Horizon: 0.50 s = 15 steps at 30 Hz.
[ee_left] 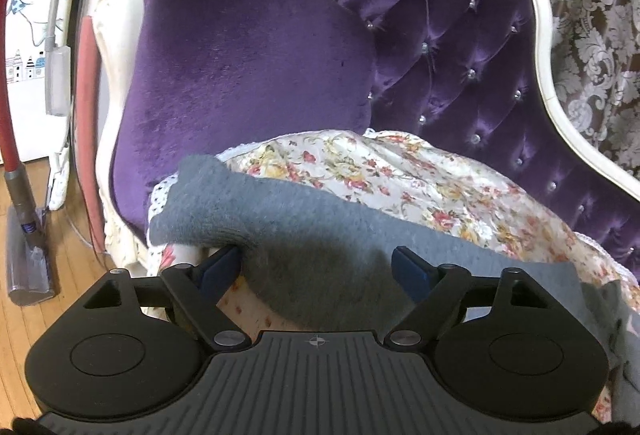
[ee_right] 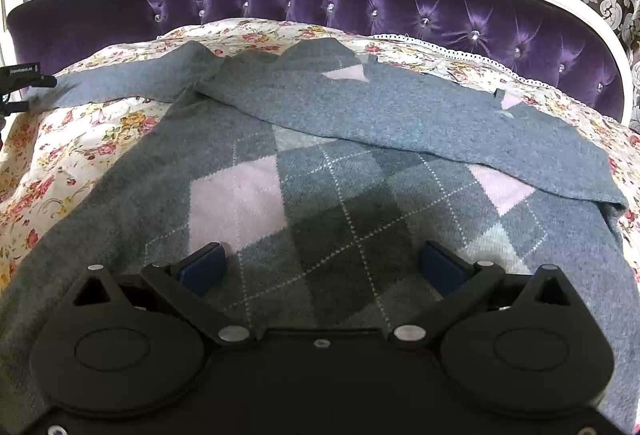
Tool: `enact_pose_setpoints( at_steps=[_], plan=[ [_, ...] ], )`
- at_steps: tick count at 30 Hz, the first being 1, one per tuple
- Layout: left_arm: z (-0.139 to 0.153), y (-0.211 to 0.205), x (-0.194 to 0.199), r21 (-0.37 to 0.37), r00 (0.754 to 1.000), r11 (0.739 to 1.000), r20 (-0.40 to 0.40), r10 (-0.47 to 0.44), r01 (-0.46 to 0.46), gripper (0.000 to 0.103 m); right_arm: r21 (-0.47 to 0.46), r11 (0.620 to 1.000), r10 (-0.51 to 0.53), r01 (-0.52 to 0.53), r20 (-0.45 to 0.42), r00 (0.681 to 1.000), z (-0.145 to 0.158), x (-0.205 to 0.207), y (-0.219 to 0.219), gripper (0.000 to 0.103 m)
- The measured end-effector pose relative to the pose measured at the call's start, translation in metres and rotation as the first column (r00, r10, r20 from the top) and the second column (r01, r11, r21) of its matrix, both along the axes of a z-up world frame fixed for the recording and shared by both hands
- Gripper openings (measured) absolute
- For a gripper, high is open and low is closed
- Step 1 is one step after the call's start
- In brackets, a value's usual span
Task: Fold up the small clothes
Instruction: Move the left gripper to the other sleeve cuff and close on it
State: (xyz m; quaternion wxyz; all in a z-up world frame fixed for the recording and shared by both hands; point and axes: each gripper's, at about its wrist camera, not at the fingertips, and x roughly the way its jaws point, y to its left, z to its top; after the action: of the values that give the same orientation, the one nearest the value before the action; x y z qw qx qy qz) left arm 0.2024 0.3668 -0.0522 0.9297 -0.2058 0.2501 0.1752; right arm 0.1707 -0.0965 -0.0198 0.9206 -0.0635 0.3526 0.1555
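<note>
Sweater (ee_right: 320, 163) lies crosswise, sleeve (ee_right: 132, 83) stretched left; both tongs (ee_left: 320, 267) (ee_right: 324, 263) gape wide, gripping nothing.

Purple velvet sofa (ee_left: 248, 67) with tufted back (ee_right: 400, 15) studded in crystal buttons, framed in carved cream wood (ee_left: 548, 47). Floral cover (ee_left: 400, 171) spread over the seat, lace trim at its back edge. Brown damask curtain (ee_left: 592, 15) behind the sofa. Wood plank floor (ee_left: 76, 255) off the sofa's left end; red stick vacuum (ee_left: 16, 107) leaning against a white cartoon-printed panel (ee_left: 32, 15).
</note>
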Motion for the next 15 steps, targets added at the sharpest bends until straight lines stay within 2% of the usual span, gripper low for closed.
enact_pose_setpoints(
  at_steps=[2, 4, 10, 15],
  plan=[
    [0.000, 0.000, 0.003, 0.010, 1.000, 1.000, -0.014, 0.013, -0.012, 0.070, 0.000, 1.000, 0.000, 0.000, 0.000, 1.000, 0.000, 0.000, 0.000, 0.103],
    [-0.002, 0.001, 0.005, 0.001, 0.999, 1.000, -0.040, 0.030, -0.030, 0.067, 0.000, 1.000, -0.001, 0.001, 0.000, 1.000, 0.000, 0.000, 0.000, 0.103],
    [-0.009, 0.005, -0.009, -0.089, 0.996, 0.993, -0.058, 0.068, -0.073, 0.067, 0.001, 1.000, -0.001, 0.001, 0.000, 1.000, 0.000, 0.000, 0.000, 0.103],
    [-0.012, 0.005, -0.011, -0.089, 0.998, 0.995, -0.037, 0.044, -0.048, 0.067, 0.000, 1.000, 0.001, -0.001, 0.001, 1.000, 0.000, 0.001, 0.001, 0.103]
  ],
)
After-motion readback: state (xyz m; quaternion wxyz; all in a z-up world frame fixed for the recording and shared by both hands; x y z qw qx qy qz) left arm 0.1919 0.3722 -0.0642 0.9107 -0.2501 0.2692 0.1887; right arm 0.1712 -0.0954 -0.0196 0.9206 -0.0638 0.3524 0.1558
